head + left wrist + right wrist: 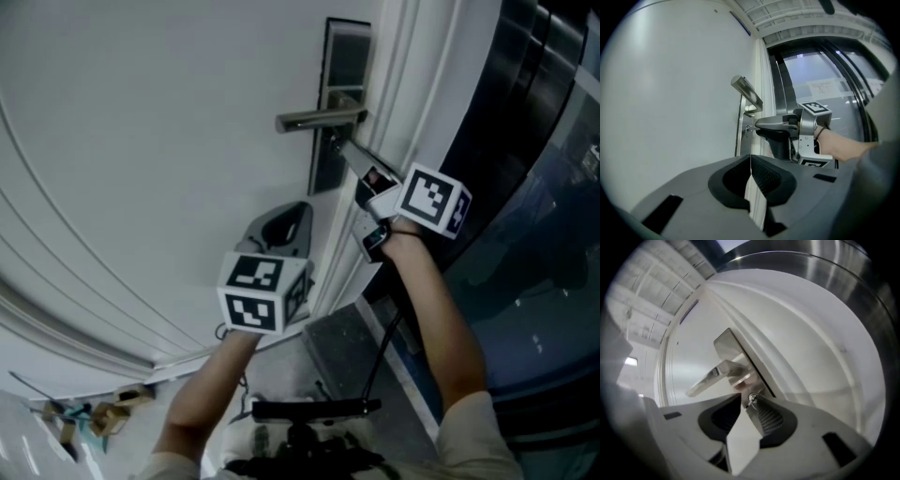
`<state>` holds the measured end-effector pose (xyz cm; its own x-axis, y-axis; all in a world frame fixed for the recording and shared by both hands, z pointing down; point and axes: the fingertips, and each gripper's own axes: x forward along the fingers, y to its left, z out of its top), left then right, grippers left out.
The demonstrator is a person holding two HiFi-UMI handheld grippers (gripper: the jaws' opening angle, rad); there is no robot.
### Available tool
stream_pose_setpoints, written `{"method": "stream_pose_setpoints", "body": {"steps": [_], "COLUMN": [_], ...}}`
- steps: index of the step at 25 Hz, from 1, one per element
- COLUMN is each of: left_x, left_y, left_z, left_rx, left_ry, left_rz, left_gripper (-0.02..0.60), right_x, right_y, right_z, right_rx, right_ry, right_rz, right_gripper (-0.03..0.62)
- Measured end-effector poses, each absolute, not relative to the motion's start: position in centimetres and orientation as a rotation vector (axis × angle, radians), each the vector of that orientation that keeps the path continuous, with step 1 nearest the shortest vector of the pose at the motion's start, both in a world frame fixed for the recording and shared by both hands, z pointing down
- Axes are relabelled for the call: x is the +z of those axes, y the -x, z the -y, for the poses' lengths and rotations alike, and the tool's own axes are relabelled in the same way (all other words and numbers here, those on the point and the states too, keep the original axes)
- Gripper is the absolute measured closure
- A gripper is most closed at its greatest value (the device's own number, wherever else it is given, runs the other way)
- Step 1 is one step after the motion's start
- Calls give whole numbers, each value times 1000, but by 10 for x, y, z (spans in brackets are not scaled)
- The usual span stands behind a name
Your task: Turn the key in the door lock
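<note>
On the white door [141, 141] a steel lock plate [328, 173] carries a lever handle [319, 118]. Below the handle a small key [752, 398] sits in the lock, also seen as the key [748, 129] from the side. My right gripper [345, 150] reaches up to it, and its jaws [751, 404] are shut on the key. My left gripper [300, 211] hangs lower and to the left, a short way off the door, shut with nothing between its pads [761, 180]. The right gripper [757, 125] shows from the side in the left gripper view.
The white door frame [398, 84] runs beside the lock, with dark glass panels [534, 187] to its right. A black rig [314, 409] sits low in front of the person. Cardboard scraps [94, 417] lie on the floor at lower left.
</note>
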<state>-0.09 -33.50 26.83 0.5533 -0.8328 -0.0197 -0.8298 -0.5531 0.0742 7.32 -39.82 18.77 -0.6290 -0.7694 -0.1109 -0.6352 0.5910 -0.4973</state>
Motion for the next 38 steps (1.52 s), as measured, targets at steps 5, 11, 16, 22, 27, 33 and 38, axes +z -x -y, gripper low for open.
{"method": "stream_pose_setpoints", "body": {"steps": [5, 11, 16, 22, 27, 33, 38], "left_x": [270, 270, 270, 271, 271, 270, 272], "left_y": [-2, 1, 3, 4, 4, 4, 6], "left_z": [335, 335, 336, 336, 337, 338, 340], "left_rx": [-73, -73, -70, -72, -73, -77, -74], "left_ry": [-2724, -2719, -2713, -2709, -2709, -2709, -2703], "left_rz": [1448, 1458, 1463, 1466, 1467, 1468, 1472], "left_gripper": [565, 565, 565, 565, 565, 565, 565], "right_x": [189, 191, 195, 200, 208, 210, 212], "right_y": [-71, -66, -58, -52, -47, -43, -43], "right_z": [392, 386, 382, 383, 388, 397, 401], "right_rx": [-236, 122, 658, 1312, 1788, 2169, 2178], "right_ry": [1368, 1523, 1695, 1839, 1874, 1858, 1857], "right_rz": [-2698, -2820, -2909, -2878, -2805, -2686, -2694], "right_gripper": [477, 451, 436, 436, 436, 438, 547]}}
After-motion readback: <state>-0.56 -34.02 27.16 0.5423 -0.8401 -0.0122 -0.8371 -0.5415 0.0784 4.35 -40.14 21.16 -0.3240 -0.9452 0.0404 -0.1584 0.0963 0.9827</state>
